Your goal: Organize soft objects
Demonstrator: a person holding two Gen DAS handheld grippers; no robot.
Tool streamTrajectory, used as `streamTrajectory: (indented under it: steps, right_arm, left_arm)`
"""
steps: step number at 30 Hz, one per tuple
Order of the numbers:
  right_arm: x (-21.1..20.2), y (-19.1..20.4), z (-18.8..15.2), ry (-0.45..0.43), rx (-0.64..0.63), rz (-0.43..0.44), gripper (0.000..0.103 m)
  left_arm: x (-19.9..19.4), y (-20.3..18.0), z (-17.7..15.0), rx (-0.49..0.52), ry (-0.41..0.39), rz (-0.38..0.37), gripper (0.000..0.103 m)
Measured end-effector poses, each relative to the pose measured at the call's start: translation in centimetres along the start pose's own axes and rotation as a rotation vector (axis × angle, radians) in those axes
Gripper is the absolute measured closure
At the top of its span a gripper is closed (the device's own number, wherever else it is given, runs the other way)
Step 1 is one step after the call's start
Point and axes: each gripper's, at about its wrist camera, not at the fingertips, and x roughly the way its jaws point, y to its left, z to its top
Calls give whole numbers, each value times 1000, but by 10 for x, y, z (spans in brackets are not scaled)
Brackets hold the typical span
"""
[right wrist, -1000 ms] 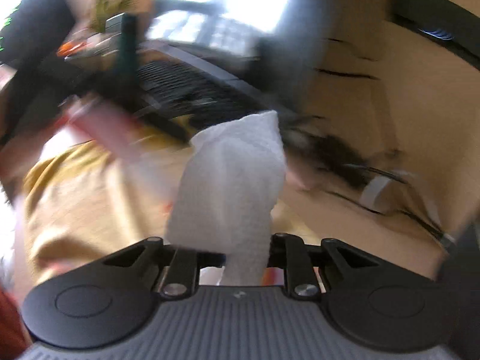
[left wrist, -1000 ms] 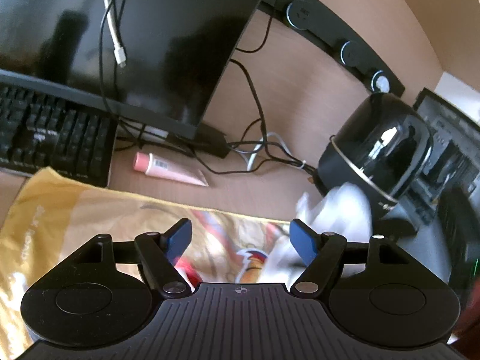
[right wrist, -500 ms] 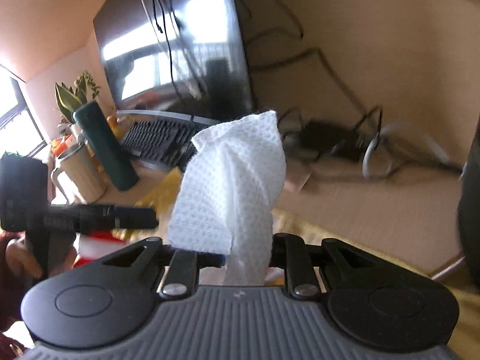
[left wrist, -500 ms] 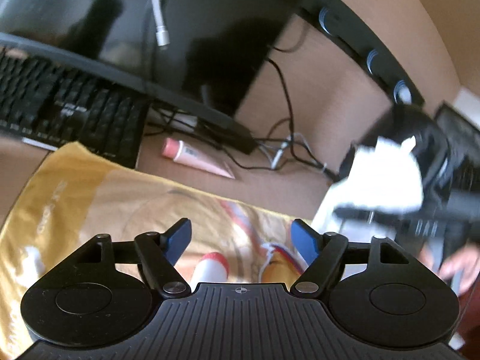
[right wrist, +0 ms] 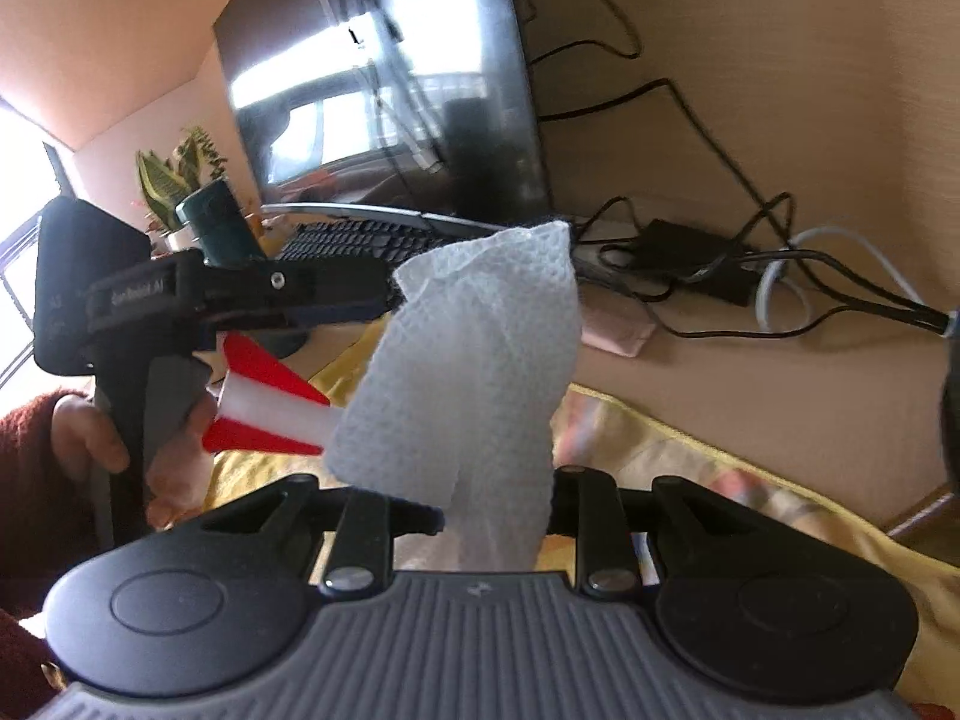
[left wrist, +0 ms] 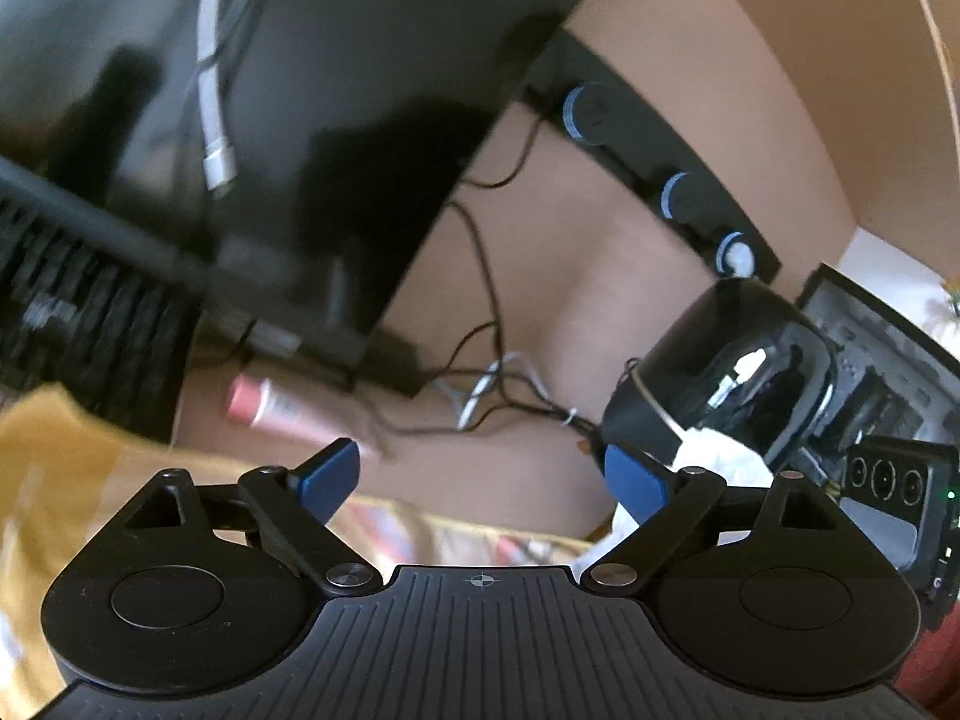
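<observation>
My right gripper [right wrist: 492, 516] is shut on a white paper towel [right wrist: 474, 360], which stands up crumpled between its fingers above a yellow printed cloth [right wrist: 738, 480]. My left gripper [left wrist: 480, 477] is open, its blue pads holding nothing. The cloth [left wrist: 66, 456] lies under it. The towel [left wrist: 720, 459] peeks out behind the left gripper's right finger. The right wrist view shows the left gripper [right wrist: 360, 294] from the side, held by a hand [right wrist: 90, 438]. A red and white striped cone [right wrist: 264, 414] sits just below it.
A dark monitor [left wrist: 270, 120], a black keyboard [right wrist: 360, 240] and tangled cables [right wrist: 750, 276] crowd the back of the wooden desk. A pink tube [left wrist: 270, 411] lies by the monitor foot. A glossy black round appliance [left wrist: 726, 372] stands at the right. A plant [right wrist: 174, 180] and a dark green bottle [right wrist: 222, 222] stand far left.
The left gripper has tilted upward, so the cloth and the striped cone dropped out of its view. The right gripper still holds the towel and has come in close beside the left gripper.
</observation>
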Motion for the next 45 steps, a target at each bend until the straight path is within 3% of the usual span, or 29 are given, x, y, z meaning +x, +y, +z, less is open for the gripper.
streamTrajectory:
  steps: [4, 8, 12, 15, 16, 18, 20, 22, 23, 24, 26, 30, 34, 38, 42, 45]
  right_arm:
    - [-5, -11, 1, -22, -2, -55, 76]
    - [4, 12, -3, -37, -182, -113, 76]
    - [22, 55, -8, -70, -428, -103, 76]
    - [48, 75, -10, -68, -583, -117, 75]
    - [57, 82, -11, -67, -630, -121, 74]
    - [71, 88, -12, -66, -692, -113, 60]
    - [82, 94, -16, -70, -766, -114, 52]
    - [93, 100, -20, -90, -829, -139, 53]
    - [98, 101, -21, -104, -851, -156, 67]
    - [100, 101, -20, -107, -841, -152, 70]
    - [98, 96, -14, -97, -762, -110, 71]
    - [87, 85, -9, -101, -666, -102, 71]
    - [77, 79, -7, -104, -593, -101, 71]
    - [77, 75, -5, -94, -533, -92, 71]
    - [77, 73, -4, -71, -491, -77, 71]
    - [75, 72, -3, -63, -474, -71, 71]
  left_arm:
    - [14, -12, 8, 65, -5, -61, 9]
    - [28, -10, 21, 49, 20, -157, 9]
    - [48, 10, 38, -73, 121, -268, 7]
    - [59, 19, 49, -99, 178, -285, 6]
    - [62, 21, 51, -97, 195, -290, 6]
    - [66, 23, 55, -96, 216, -302, 6]
    - [72, 26, 56, -119, 238, -327, 5]
    - [73, 26, 55, -133, 249, -342, 5]
    - [74, 27, 55, -140, 254, -348, 5]
    - [74, 27, 54, -147, 259, -355, 5]
    - [64, 24, 58, -123, 253, -331, 5]
    - [14, 12, 61, 33, 125, -255, 3]
    - [-31, 0, 43, 213, 10, -68, 3]
    - [-39, -8, 9, 291, -41, 134, 3]
    - [-35, -13, -15, 230, -37, 76, 4]
    - [-30, -22, -20, 258, -45, 57, 4]
